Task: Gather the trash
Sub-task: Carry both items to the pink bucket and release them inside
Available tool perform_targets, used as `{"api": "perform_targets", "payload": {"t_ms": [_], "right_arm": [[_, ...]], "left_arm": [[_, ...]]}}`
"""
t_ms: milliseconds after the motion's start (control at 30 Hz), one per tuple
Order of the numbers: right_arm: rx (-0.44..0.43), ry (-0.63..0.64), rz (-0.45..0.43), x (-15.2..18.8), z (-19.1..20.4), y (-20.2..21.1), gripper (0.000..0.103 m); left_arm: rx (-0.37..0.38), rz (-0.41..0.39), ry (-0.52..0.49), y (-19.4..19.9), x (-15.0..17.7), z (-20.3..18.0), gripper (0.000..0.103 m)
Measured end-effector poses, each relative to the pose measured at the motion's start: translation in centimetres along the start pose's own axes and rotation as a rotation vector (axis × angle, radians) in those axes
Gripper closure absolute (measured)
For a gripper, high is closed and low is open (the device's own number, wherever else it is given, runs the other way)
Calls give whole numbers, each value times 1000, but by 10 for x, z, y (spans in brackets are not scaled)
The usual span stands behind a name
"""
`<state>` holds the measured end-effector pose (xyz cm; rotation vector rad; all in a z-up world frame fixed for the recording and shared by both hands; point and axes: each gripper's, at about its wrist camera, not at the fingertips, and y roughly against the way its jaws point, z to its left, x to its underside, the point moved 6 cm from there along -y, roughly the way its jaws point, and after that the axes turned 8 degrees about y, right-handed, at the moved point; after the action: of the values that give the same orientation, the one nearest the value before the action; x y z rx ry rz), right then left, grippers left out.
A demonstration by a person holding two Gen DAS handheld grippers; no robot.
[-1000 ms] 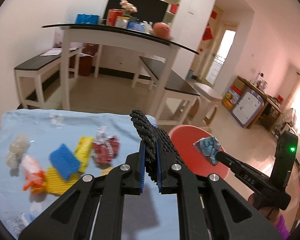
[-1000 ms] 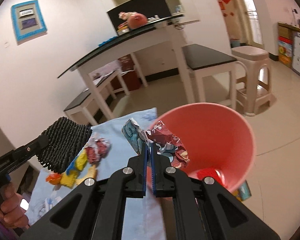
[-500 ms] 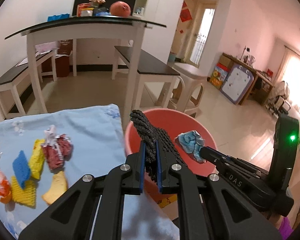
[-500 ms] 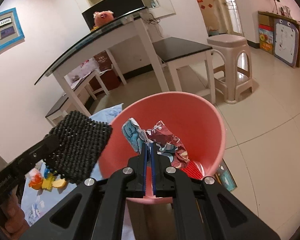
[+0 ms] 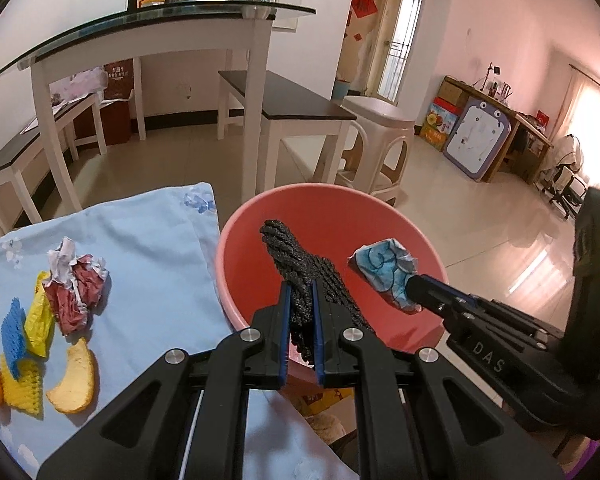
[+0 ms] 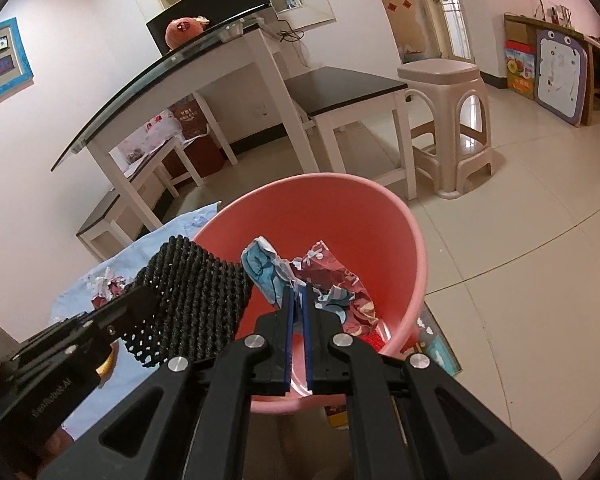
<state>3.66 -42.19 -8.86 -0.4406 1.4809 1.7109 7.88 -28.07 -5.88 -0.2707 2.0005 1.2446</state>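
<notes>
My left gripper [image 5: 301, 292] is shut on a black foam net [image 5: 300, 264] and holds it over the pink bin [image 5: 236, 300]. The net also shows in the right wrist view [image 6: 192, 300]. My right gripper [image 6: 297, 294] is shut on a crumpled blue and red wrapper [image 6: 284, 272] above the bin [image 6: 416, 256]; the wrapper also shows in the left wrist view [image 5: 388, 272]. On the blue cloth [image 5: 152, 264] lie a red and white wrapper [image 5: 74, 284], yellow and blue foam nets [image 5: 24, 328] and a peel [image 5: 74, 380].
The bin stands on the floor beside the cloth-covered table. A white glass-topped table [image 5: 236, 44] with black benches [image 5: 288, 100] and a beige plastic stool [image 6: 448, 120] stand behind. A box lies on the floor by the bin [image 6: 440, 356].
Both grippers moved right from above the cloth to above the pink bin, each still holding its piece of trash.
</notes>
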Motion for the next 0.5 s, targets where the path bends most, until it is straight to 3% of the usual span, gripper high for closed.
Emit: {"api": "perform_targets", "payload": {"t_ms": [233,400,500], "right_arm": [[17,8,-1,-1,-7,-1,95],[11,14,-6,-2,-12,2,83],[7,13,-24,-4,-15,9,77]], "left_arm": [[-14,7,12,-6,0,-4,93],[-17,29,42,-9,1,-5,92],[-11,34,63,-7,0,-5,83]]}}
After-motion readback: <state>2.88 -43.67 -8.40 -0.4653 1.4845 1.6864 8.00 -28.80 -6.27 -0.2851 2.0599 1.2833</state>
